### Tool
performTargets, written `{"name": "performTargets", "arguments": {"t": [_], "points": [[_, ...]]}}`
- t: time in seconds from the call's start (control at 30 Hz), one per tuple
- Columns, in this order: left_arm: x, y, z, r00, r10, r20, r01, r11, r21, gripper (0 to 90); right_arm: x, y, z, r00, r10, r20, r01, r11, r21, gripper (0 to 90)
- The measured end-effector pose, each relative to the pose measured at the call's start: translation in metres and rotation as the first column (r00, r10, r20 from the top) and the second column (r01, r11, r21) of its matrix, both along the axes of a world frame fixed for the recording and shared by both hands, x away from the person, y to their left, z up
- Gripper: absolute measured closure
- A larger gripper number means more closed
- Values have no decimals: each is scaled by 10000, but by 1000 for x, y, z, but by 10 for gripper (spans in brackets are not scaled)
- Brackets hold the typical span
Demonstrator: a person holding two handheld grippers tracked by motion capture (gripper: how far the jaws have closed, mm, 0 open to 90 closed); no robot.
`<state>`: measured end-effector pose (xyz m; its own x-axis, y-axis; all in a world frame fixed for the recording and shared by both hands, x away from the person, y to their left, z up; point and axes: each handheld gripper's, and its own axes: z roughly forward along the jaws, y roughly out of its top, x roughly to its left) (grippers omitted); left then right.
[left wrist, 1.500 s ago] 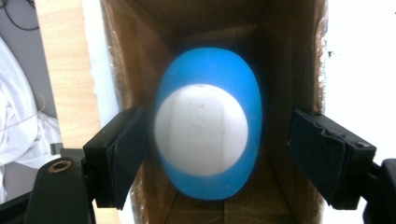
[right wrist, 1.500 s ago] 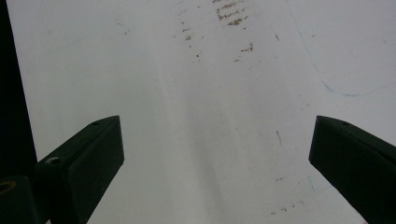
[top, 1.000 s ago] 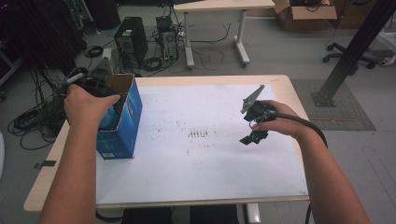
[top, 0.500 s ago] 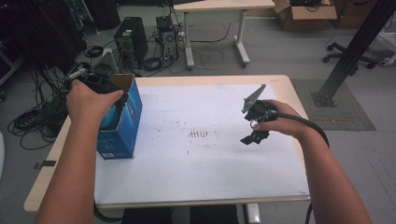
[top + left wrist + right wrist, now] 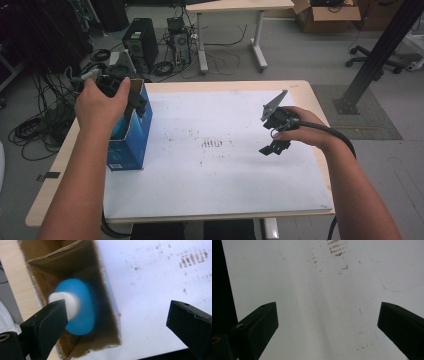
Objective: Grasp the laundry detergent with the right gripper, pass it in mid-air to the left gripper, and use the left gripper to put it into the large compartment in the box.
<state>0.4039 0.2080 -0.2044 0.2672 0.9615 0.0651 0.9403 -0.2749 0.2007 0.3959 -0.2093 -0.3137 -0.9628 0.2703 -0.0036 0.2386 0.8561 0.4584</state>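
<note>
Inside the open blue cardboard box (image 5: pixel 100 322) at the table's left edge sits a blurred blue bottle (image 5: pixel 77 307) with a white cap (image 5: pixel 66 302), below and beyond the left gripper (image 5: pixel 117 322). Its jaws have just been opening and stand wide, nothing pressed between them. Well apart, the right gripper (image 5: pixel 327 325) hovers over the white sheet (image 5: pixel 317 302), jaws wide and empty.

Things being counted on the table

One blue box (image 5: pixel 127 142) is being counted at the table's (image 5: pixel 300 90) left edge, with one blue-and-white bottle (image 5: pixel 75 307) inside; two grippers, left (image 5: pixel 131 102) and right (image 5: pixel 274 146), and one white sheet (image 5: pixel 225 180).
</note>
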Motion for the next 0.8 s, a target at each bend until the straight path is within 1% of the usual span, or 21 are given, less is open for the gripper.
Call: {"name": "performTargets", "arguments": {"t": [0.07, 0.1, 0.13, 0.17, 0.2, 0.23, 0.27, 0.3, 0.33, 0.37, 0.4, 0.47, 0.5, 0.53, 0.57, 0.63, 0.67, 0.73, 0.77, 0.8], "points": [[-1, -5, 2, 9996, -265, -44, 266, 9995, 185, 39, -1, -1, 1, 10000, 11, 18, -11, 10000, -25, 31], [-1, -9, 3, 9994, -359, -36, 359, 9991, 233, 40, -2, -2, 1, 10000, -8, 18, 8, 10000, -8, 31], [-1, -11, 3, 9987, -501, -80, 502, 9985, 193, 36, -2, -3, 1, 10000, -11, 36, 11, 10000, 2, 31], [-1, -14, 4, 9972, -691, -269, 696, 9974, 170, 36, -3, -3, 1, 10000, -9, 47, 9, 10000, 12, 31], [0, -17, 4, 9952, -846, -494, 859, 9960, 243, 39, -3, -4, 2, 10000, -42, 49, 42, 10000, -18, 31], [0, -20, 4, 9922, -1097, -590, 1117, 9932, 319, 39, -4, -5, 2, 10000, -52, 63, 52, 10000, -4, 31], [0, -24, 5, 9878, -1419, -649, 1440, 9891, 293, 40, -4, -6, 2, 10000, -45, 83, 45, 10000, -10, 31], [0, -26, 6, 9847, -1595, -697, 1619, 9863, 304, 40, -5, -7, 2, 9999, -68, 83, 69, 10000, -27, 31], [0, -30, 7, 9800, -1838, -766, 1867, 9819, 330, 38, -5, -8, 2, 9999, -70, 72, 70, 10000, -38, 31], [0, -34, 7, 9723, -2162, -889, 2204, 9745, 416, 38, -6, -9, 2, 9999, -81, 68, 81, 10000, -42, 31], [-1, -38, 8, 9661, -2403, -942, 2445, 9690, 353, 42, -6, -10, 2, 9999, -83, 72, 83, 10000, -41, 32], [0, -45, 10, 9492, -2970, -1043, 2992, 9542, 60, 40, -7, -11, 3, 9999, -130, 74, 130, 9999, -38, 31], [0, -49, 12, 9394, -3263, -1050, 3280, 9447, -13, 41, -7, -12, 3, 9999, -119, 85, 119, 9999, -47, 31], [-1, -53, 13, 9300, -3508, -1102, 3523, 9359, -61, 41, -7, -12, 4, 9999, -106, 74, 106, 9999, -63, 31], [-1, -57, 14, 9187, -3760, -1207, 3788, 9255, 5, 40, -7, -12, 4, 9999, -101, 86, 102, 9999, -88, 30], [-1, -66, 17, 8882, -4310, -1593, 4387, 8985, 153, 42, -8, -12, 5, 9999, -62, 83, 63, 9998, -170, 32], [-1, -69, 18, 8766, -4509, -1683, 4593, 8882, 131, 40, -8, -12, 5, 10000, -45, 74, 46, 9997, -237, 31], [-2, -77, 20, 8459, -5009, -1830, 5130, 8581, 222, 41, -8, -11, 6, 10000, -18, 86, 20, 9997, -250, 31], [-3, -81, 22, 8296, -5256, -1884, 5394, 8416, 278, 40, -8, -11, 6, 10000, 4, 88, -2, 9996, -269, 31], [-3, -84, 23, 8166, -5455, -1888, 5592, 8287, 240, 40, -8, -10, 7, 10000, 29, 90, -27, 9996, -274, 31]]}}
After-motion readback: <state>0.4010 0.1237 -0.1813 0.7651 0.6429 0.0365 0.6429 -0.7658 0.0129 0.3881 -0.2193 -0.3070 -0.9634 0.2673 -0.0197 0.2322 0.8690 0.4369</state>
